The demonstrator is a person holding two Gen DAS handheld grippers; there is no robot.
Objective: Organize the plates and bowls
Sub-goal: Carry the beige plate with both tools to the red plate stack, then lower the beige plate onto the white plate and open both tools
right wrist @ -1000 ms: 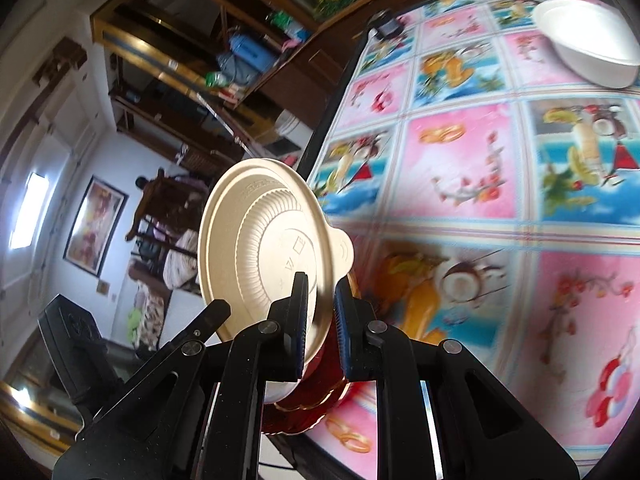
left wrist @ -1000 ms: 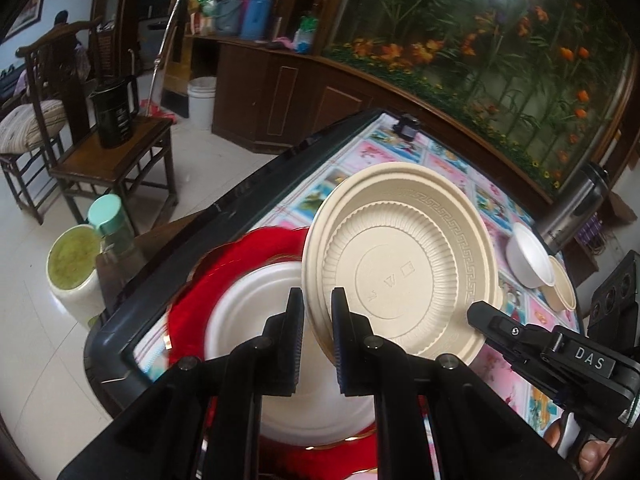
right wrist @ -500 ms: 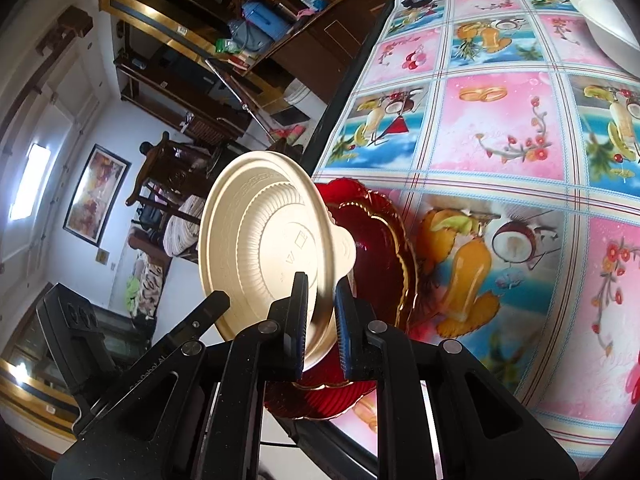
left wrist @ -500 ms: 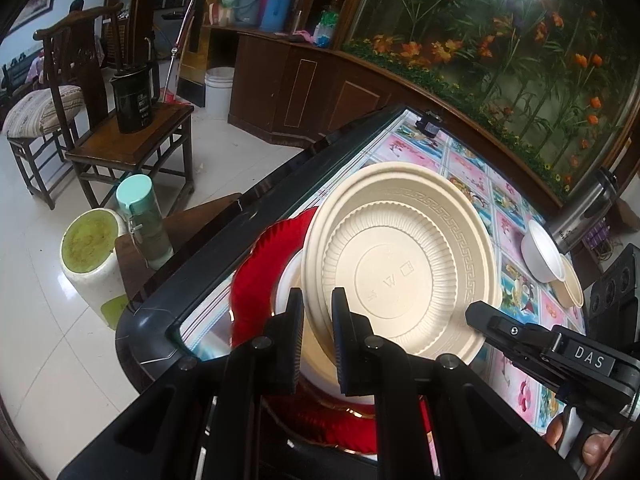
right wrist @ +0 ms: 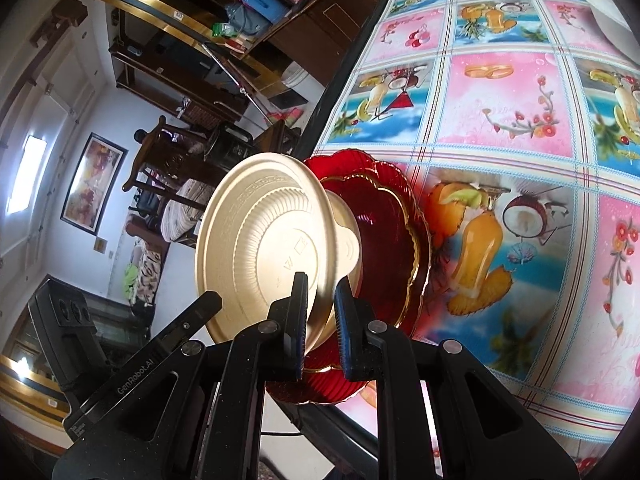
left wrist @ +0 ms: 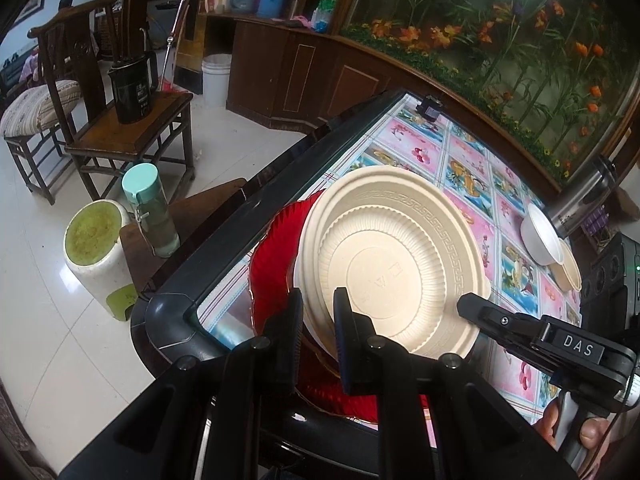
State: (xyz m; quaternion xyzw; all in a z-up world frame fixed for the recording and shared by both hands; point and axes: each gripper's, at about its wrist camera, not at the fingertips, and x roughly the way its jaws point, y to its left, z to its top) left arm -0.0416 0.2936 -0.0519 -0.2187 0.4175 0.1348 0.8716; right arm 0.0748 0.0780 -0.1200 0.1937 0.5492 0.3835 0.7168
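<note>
Both my grippers carry one beige plate (left wrist: 394,264) by its rim, and over the last second it has come down over the stack of red plates (left wrist: 276,248) at the table (left wrist: 472,152) corner. My left gripper (left wrist: 318,312) is beginning to open off the rim, with the plate between its jaws; my right gripper (right wrist: 320,300) remains clamped on the opposite edge. Judged from this, the plate is being released onto the stack.

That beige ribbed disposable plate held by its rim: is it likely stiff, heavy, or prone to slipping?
The beige ribbed disposable plate looks moulded from thin fibre, so probably light. It holds its shape tilted between two rim grips, suggesting fair stiffness from the ribs. Its matte surface likely resists slipping, though the thin rim could bend under squeeze.
</note>
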